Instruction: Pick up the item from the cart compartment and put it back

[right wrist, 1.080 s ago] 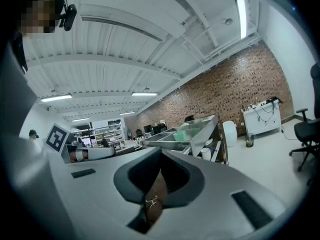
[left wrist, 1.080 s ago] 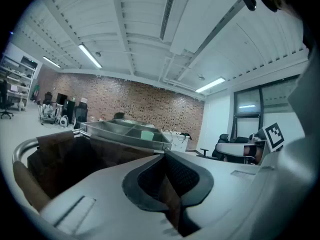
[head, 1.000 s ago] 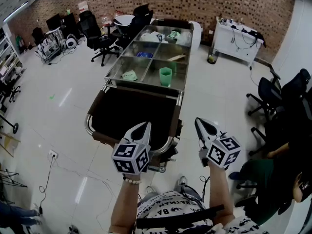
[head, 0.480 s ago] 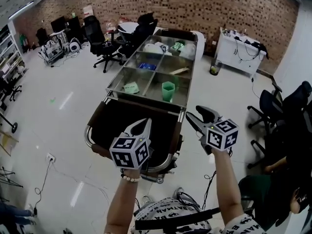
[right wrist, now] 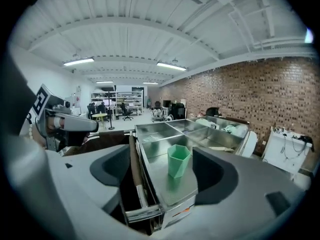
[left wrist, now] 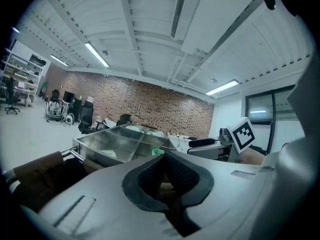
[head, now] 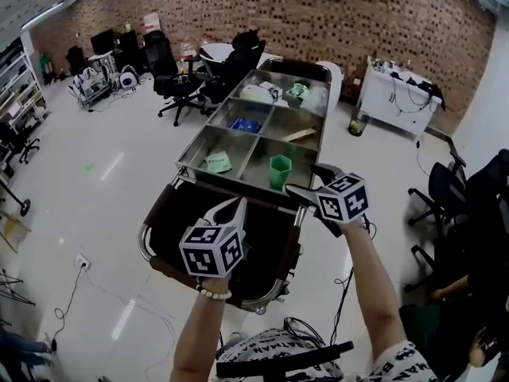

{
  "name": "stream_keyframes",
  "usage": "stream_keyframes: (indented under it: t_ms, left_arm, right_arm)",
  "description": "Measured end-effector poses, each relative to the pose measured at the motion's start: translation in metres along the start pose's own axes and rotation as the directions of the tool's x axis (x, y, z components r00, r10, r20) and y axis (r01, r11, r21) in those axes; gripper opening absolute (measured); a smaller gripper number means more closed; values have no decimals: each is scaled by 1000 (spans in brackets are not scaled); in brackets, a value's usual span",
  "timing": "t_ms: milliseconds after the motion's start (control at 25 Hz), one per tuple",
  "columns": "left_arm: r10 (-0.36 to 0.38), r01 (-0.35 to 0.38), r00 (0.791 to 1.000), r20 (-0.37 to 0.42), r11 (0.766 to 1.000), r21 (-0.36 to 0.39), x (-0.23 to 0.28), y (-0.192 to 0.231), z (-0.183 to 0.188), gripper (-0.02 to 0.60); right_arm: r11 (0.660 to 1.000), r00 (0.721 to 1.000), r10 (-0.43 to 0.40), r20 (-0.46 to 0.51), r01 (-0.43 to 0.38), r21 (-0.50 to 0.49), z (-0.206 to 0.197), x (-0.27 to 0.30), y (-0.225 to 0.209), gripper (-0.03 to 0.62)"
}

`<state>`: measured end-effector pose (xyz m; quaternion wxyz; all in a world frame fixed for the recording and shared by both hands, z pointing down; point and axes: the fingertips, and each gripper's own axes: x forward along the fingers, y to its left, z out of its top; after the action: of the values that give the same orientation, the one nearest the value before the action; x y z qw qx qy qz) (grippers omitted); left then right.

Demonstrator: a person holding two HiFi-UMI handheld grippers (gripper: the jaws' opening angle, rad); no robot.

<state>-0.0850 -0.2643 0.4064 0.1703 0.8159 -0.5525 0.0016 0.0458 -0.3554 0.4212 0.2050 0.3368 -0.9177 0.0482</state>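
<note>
1. The setting was a large open workroom, part office and part lab.
2. An exposed brick wall point(head: 334, 14) ran along the far side, above a glossy pale tiled floor point(head: 103, 173).
3. Black swivel office chairs point(head: 171, 70) stood near the far wall, and more chairs point(head: 445, 197) sat at the right edge.
4. A white workbench point(head: 396, 94) carried tangled cables and small gear.
5. Open shelving point(head: 14, 102) lined the left edge, with monitors point(head: 102, 40) in the far-left corner.
6. A steel cart point(head: 213, 119) with divided compartments stood mid-floor.
7. Fluorescent strip lights point(right wrist: 78, 61) hung under a ribbed white ceiling point(left wrist: 150, 14).
8. A floor socket point(head: 82, 259) fed a trailing cable.
</note>
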Motion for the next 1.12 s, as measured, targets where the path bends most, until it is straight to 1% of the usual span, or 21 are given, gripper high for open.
stream_keyframes:
  t_ms: [120, 240, 280, 320, 400, 520, 600, 720, 960, 1040, 1120]
  left_arm:
    - [16, -16, 1000, -19, 1000, -10, 7, 5, 1, 0]
    - [28, -28, 998, -53, 1000, 0, 17, 8, -1, 0]
    - [31, -31, 997, -65, 1000, 5, 21, 10, -2, 0]
    - [33, -32, 997, -76, 999, 7, 25, 12, -3, 0]
    - [28, -29, 995, -93, 1000, -5, 31, 13, -8, 0]
    - [16, -18, 994, -106, 1000, -24, 37, 10, -14, 0]
    - [9, -13, 994, -113, 1000, -28, 41, 9, -17, 0]
    - [10, -14, 992, -126, 999, -30, 42, 12, -23, 0]
    - [25, -32, 989, -144, 998, -51, 38, 23, -31, 0]
    - [27, -36, 989, -148, 998, -56, 39, 25, -34, 0]
    - [26, -35, 988, -149, 998, -59, 38, 26, -36, 0]
  right_arm:
    - [1000, 998, 20, -56, -21, -2, 0, 24, -10, 408]
    - [999, 993, 45, -111, -46, 1, -3, 45, -20, 408]
    - [999, 990, 52, -134, -53, 0, -5, 52, -24, 409]
    - [998, 986, 56, -160, -57, -2, -9, 60, -27, 431]
    - [998, 975, 53, -217, -57, -16, -18, 74, -34, 431]
    - [997, 951, 31, -308, -51, -57, -35, 92, -43, 431]
    - [994, 932, 27, -362, -63, -89, -40, 103, -46, 431]
    - [991, 902, 31, -430, -84, -106, -47, 117, -47, 430]
    - [988, 852, 28, -522, -102, -112, -63, 128, -46, 423]
    - [987, 834, 17, -552, -103, -124, -70, 130, -47, 414]
    - [986, 821, 7, -571, -99, -131, -74, 131, -49, 414]
